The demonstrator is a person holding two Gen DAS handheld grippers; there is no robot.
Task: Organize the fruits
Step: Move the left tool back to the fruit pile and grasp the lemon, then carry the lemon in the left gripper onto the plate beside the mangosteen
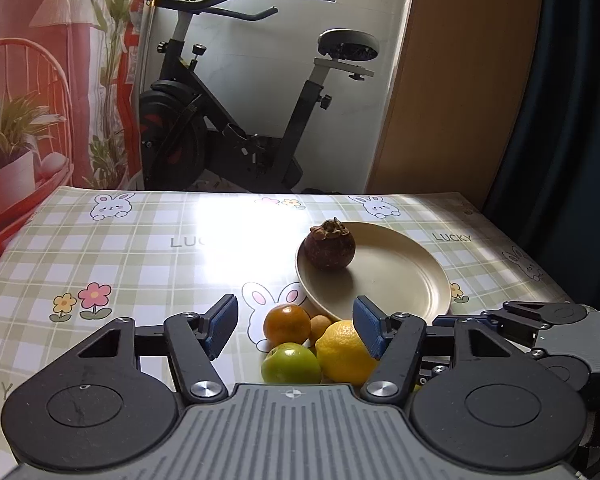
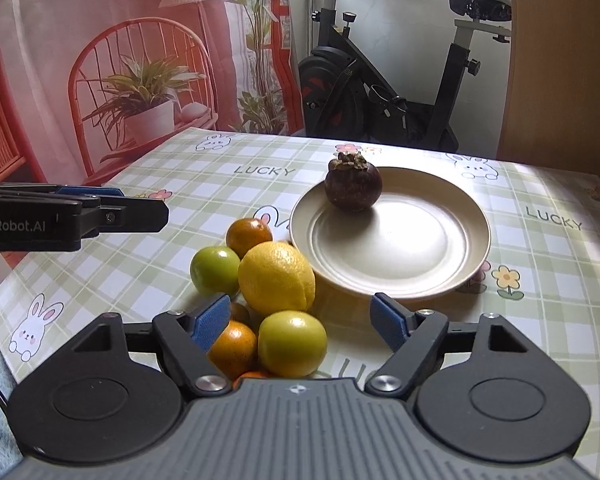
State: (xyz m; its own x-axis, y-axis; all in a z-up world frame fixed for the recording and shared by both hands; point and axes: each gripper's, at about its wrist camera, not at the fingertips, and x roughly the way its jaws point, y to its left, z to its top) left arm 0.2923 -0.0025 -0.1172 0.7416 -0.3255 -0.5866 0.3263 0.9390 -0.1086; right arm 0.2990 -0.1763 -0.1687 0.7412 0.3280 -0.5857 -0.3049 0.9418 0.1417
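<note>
My left gripper (image 1: 296, 326) hangs with its jaws partly apart, empty, above the orange citrus (image 1: 287, 322), green fruit (image 1: 291, 364) and lemon (image 1: 346, 352) heaped on the table (image 1: 140, 248). My right gripper (image 2: 300, 318) is likewise part open, holding nothing, over another green fruit (image 2: 292, 343). The mangosteen (image 2: 353, 186) sits on the plate (image 2: 440, 276), just beyond the heap.

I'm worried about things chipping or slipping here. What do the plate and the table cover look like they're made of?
Plate: cream, smooth with a soft sheen and ringed centre; probably ceramic or melamine, can't tell which. Table cover: glossy printed sheet, likely vinyl or oilcloth, since window light glares off it.
</note>
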